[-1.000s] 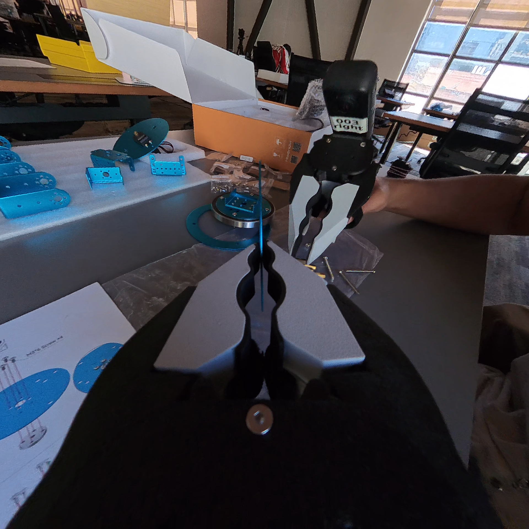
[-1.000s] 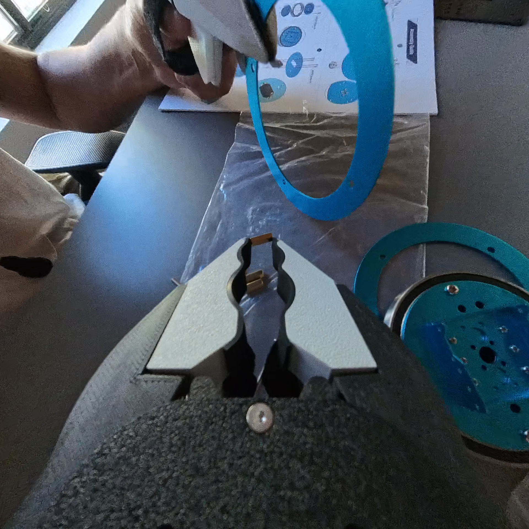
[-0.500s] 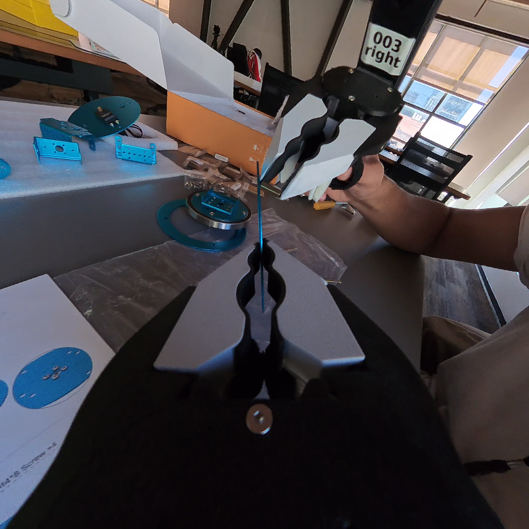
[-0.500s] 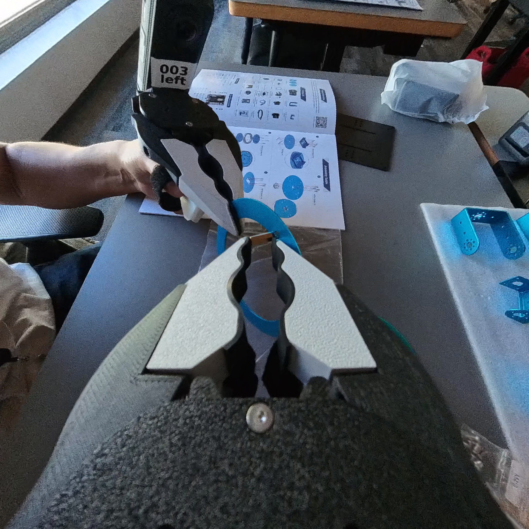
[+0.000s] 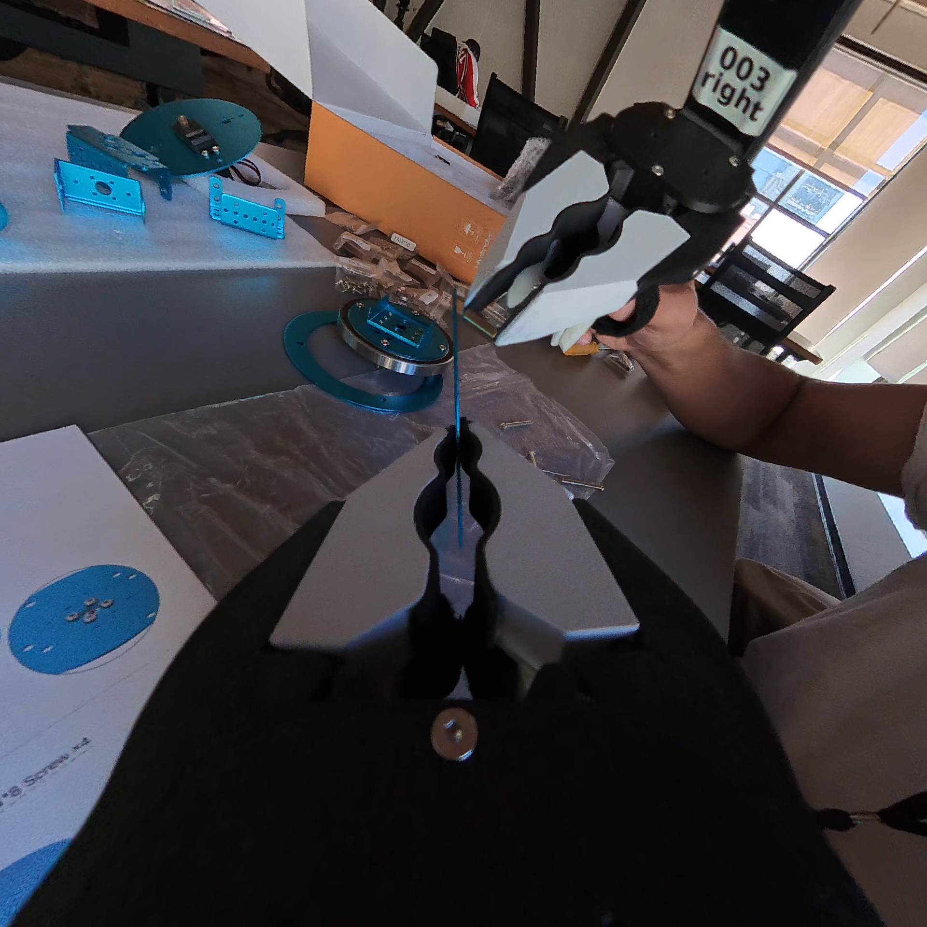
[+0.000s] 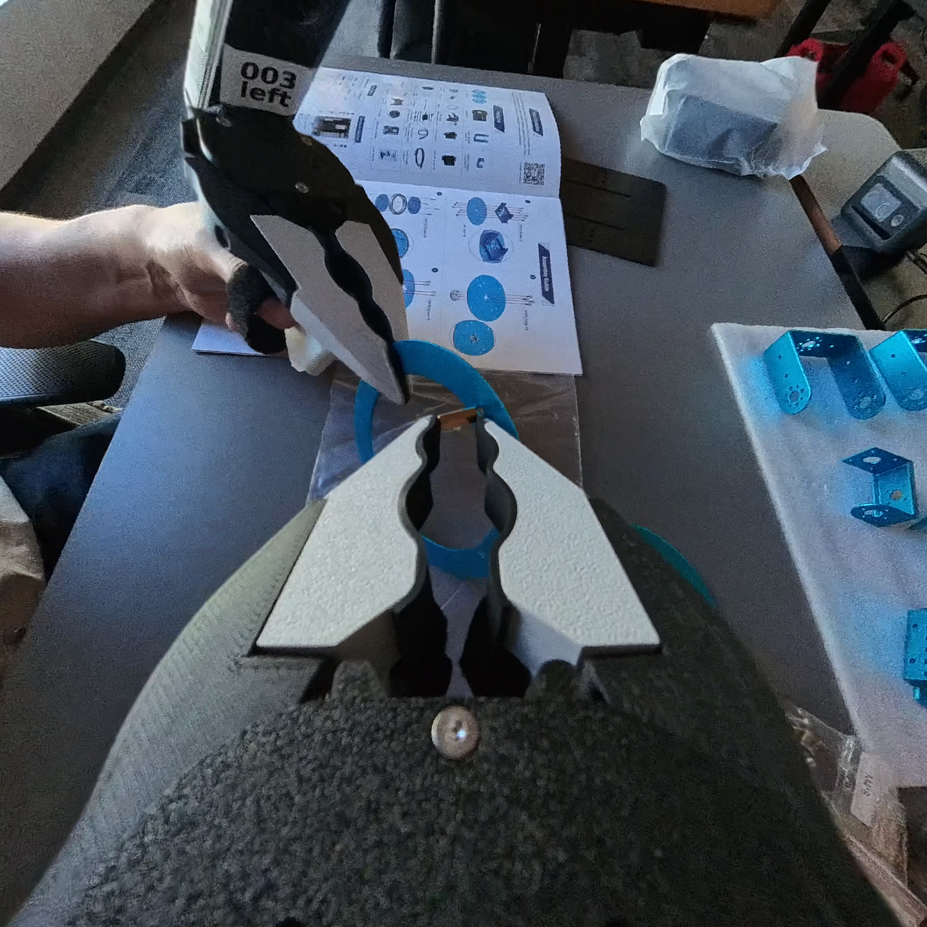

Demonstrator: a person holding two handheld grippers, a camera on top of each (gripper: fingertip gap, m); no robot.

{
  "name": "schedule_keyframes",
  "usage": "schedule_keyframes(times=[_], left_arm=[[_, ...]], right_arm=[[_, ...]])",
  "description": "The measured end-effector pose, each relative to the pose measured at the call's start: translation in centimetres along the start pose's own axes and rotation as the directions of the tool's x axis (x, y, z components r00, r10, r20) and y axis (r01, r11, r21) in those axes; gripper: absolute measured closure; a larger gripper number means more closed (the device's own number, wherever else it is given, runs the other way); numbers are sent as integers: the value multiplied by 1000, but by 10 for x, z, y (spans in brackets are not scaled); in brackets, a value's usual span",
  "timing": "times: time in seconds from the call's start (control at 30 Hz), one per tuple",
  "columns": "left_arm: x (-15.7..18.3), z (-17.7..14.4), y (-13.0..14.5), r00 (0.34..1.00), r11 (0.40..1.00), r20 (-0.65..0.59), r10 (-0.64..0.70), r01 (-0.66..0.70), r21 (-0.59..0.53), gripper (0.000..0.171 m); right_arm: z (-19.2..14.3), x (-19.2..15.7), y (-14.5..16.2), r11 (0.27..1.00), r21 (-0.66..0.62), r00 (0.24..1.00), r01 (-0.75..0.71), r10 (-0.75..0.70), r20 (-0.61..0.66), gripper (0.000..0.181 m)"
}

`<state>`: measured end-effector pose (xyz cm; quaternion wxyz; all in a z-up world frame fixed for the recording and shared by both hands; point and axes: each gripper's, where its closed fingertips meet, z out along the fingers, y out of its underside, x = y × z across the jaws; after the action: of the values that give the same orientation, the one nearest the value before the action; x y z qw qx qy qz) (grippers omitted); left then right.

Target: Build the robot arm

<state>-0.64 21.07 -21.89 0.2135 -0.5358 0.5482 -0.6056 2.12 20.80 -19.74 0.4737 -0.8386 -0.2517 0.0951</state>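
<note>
My left gripper [image 5: 459, 432] is shut on a thin blue metal ring [image 5: 455, 361], seen edge-on and standing upright above the table. In the right wrist view the left gripper [image 6: 399, 396] grips the ring [image 6: 446, 358] at its upper left rim. My right gripper [image 6: 457, 422] is shut on a small brass standoff [image 6: 457, 417], held crosswise between its tips right in front of the ring's upper rim. In the left wrist view the right gripper [image 5: 484, 323] hangs just right of the ring's top edge; I cannot tell if they touch.
A bearing turntable with a blue plate [image 5: 396, 341] sits on another blue ring [image 5: 321, 373]. Clear plastic bag [image 5: 251, 451] and loose screws [image 5: 516, 425] lie below. Open booklet [image 6: 481, 225], blue brackets [image 6: 827, 371] on white foam, orange box [image 5: 391, 195], black plate [image 6: 612, 215].
The right gripper rose from the plastic bag with the brass standoff in its tips and came up to the ring. The left gripper kept hold of the ring and tilted it.
</note>
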Motion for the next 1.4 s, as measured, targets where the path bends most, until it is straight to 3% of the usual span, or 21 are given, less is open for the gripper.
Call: schedule_keyframes(times=[0.13,0.27,0.3,0.37,0.5,0.57,0.7,0.8,0.93,1.03,1.1,1.2,1.4], left_arm=[[-21,-6,-2,995,998,81,-57,56,17,171],[-23,-17,-15,982,994,171,77,-90,67,171],[-20,-18,-19,974,987,188,126,-143,77,171],[-16,-19,-24,943,964,239,232,-256,73,171],[-18,-16,-20,903,943,300,309,-331,24,171],[-22,-18,-19,899,946,317,303,-324,16,171],[-26,-24,-25,894,945,343,287,-322,49,171],[-34,-31,-29,859,935,411,304,-352,43,171],[-47,-36,-28,807,927,492,328,-374,-4,171],[-51,-40,-31,813,937,502,294,-350,19,171],[-50,-43,-33,830,942,491,264,-331,53,171],[-46,-44,-35,859,949,458,230,-303,92,171],[-42,-44,-35,884,954,421,201,-274,121,171]], right_arm=[[6,-4,29,994,-103,999,38,-35,29,168],[13,-17,86,961,-227,979,159,-123,165,168],[16,-12,95,951,-244,976,191,-158,149,179],[18,0,98,911,-219,937,348,-344,59,181],[13,19,82,770,-202,738,606,-638,-220,181],[15,17,89,729,-263,703,632,-683,-201,181],[21,3,81,877,-227,889,424,-450,-79,181],[24,6,76,944,-303,989,133,-145,-17,162],[26,-2,80,856,-493,983,-157,182,3,165],[28,-12,90,759,-600,956,-253,292,-34,162],[27,-14,100,689,-665,945,-288,318,-79,156],[33,-9,93,702,-638,940,-316,323,-111,170],[33,-14,98,693,-669,954,-271,285,-91,176]])
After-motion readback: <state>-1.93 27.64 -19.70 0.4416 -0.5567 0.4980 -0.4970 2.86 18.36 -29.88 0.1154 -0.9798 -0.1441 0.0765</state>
